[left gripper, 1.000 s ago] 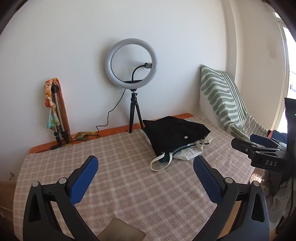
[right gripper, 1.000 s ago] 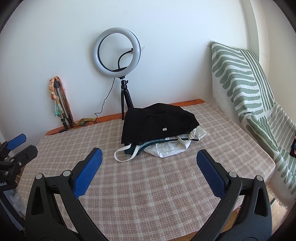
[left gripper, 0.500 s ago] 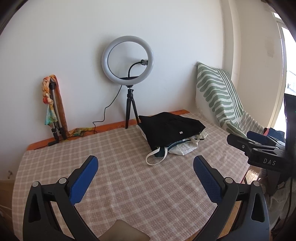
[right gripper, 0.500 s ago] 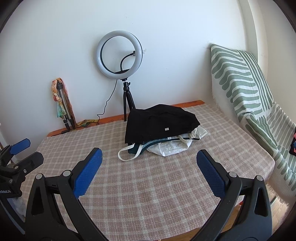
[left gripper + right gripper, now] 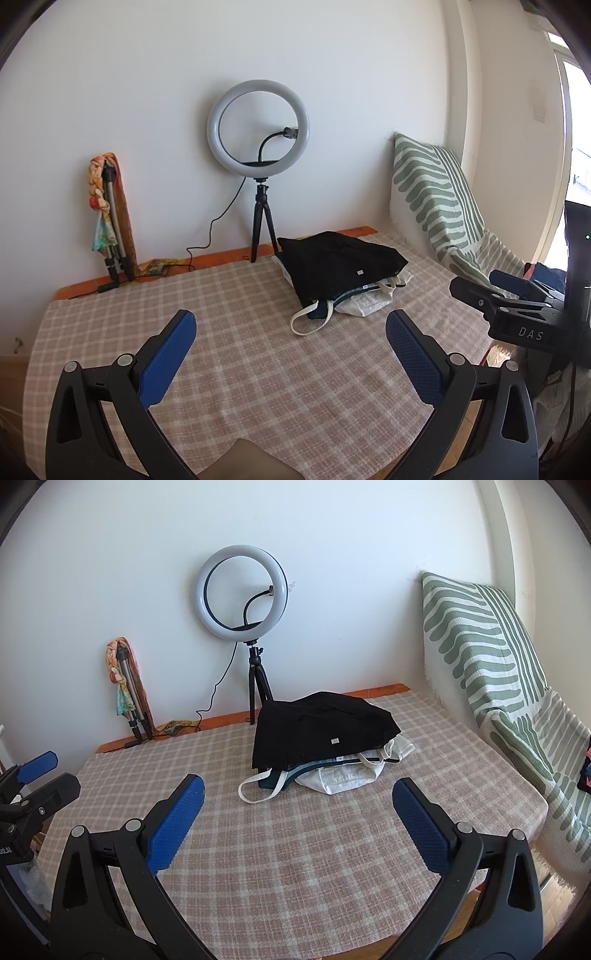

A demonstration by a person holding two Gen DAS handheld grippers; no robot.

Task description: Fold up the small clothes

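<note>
- My left wrist camera looks forward between the spread fingers of my left gripper, from above the near edge of the checked bench, toward the white back wall.
- My right wrist camera looks the same way over my right gripper, set further right.
- Both views share the ring light, the clothes pile and the striped cushion.
- Each view catches the other gripper at its edge.

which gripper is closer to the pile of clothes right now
Right, though only slightly. The right gripper faces the pile of clothes almost head-on across the checked cloth. The left gripper sits farther to the left, with the pile ahead and to its right. Both are open, touching nothing.
</note>
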